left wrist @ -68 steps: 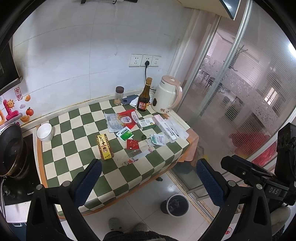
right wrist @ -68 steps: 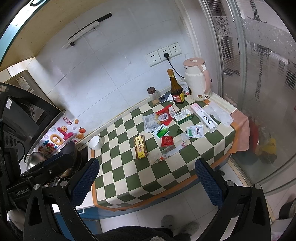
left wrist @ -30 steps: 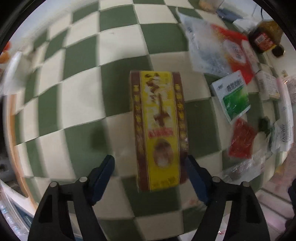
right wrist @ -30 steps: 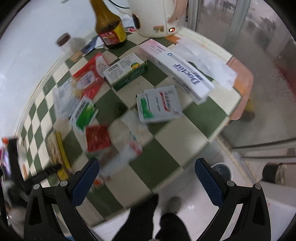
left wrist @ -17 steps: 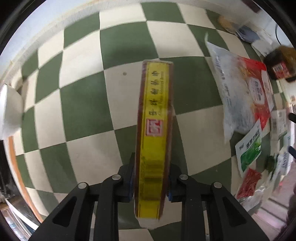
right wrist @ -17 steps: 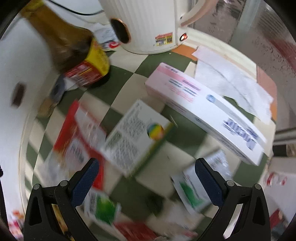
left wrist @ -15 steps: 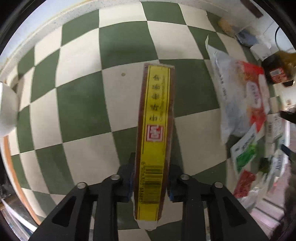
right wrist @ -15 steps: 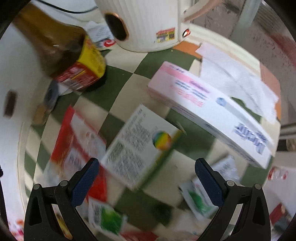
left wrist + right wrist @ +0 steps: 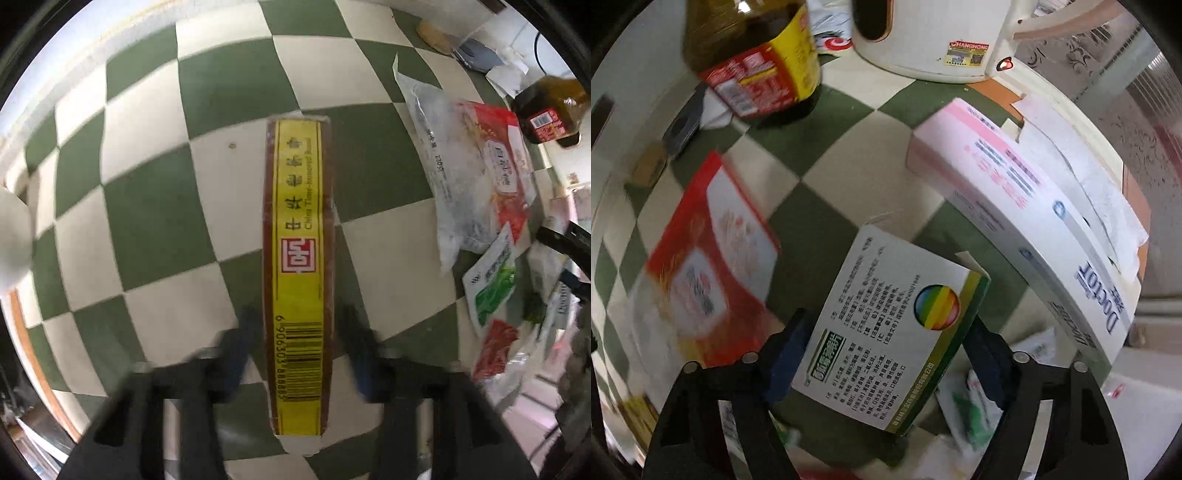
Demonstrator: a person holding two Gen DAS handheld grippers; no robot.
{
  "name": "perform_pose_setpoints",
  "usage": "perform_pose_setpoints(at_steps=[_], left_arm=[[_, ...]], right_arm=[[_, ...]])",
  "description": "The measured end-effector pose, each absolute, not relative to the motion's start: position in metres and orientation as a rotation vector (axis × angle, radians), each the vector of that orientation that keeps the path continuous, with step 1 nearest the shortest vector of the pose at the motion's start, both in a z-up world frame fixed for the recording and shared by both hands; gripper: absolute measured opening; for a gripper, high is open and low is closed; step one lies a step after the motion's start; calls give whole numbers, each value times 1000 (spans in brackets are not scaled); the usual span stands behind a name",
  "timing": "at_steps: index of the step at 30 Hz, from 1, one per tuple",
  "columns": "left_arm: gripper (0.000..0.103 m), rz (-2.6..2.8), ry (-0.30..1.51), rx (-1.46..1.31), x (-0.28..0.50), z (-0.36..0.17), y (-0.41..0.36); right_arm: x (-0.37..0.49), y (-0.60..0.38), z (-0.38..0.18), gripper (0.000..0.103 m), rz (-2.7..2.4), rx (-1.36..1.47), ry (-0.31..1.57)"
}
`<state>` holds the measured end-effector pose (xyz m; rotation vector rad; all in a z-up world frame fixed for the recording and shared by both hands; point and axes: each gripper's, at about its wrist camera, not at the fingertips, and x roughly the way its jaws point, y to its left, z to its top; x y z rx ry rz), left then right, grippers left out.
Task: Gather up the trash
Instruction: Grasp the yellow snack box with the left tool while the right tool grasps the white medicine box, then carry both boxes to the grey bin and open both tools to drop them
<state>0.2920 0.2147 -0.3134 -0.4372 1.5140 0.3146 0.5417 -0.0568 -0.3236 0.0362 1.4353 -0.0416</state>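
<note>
A long yellow and brown box (image 9: 299, 258) stands on its narrow edge between the fingers of my left gripper (image 9: 300, 354), over the green and white checked tablecloth (image 9: 155, 221). The fingers (image 9: 236, 354) are blurred and show a small gap to the box. My right gripper (image 9: 886, 358) has its blue pads (image 9: 786, 354) against both sides of a white and green medicine box (image 9: 890, 325). A yellow box end (image 9: 637, 413) shows at the lower left of the right wrist view.
A red and clear snack bag (image 9: 476, 177), green sachet (image 9: 493, 280) and red sachet (image 9: 496, 347) lie right of the yellow box. A sauce bottle (image 9: 757, 55), white kettle (image 9: 931, 37) and pink and white toothpaste box (image 9: 1027, 221) stand beyond the medicine box. A white bowl (image 9: 11, 232) sits at left.
My left gripper closed on the yellow box and turned it onto its edge; its fingers have now parted slightly. My right gripper dropped to the medicine box and closed its pads onto it.
</note>
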Motion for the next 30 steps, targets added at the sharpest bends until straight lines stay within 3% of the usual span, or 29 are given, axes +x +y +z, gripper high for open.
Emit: perform_pose_setpoints(at_steps=[10, 18, 25, 30], left_arm=[[18, 349, 1339, -126, 312, -205, 159], [18, 180, 1186, -12, 327, -143, 59], [18, -149, 1162, 116, 327, -144, -112], [18, -410, 1249, 210, 307, -191, -253]], right_arm=[[502, -78, -253, 76, 62, 71, 1281], [405, -186, -209, 76, 22, 246, 1163], [309, -337, -216, 76, -157, 466, 1072], [213, -460, -265, 76, -383, 583, 1102]])
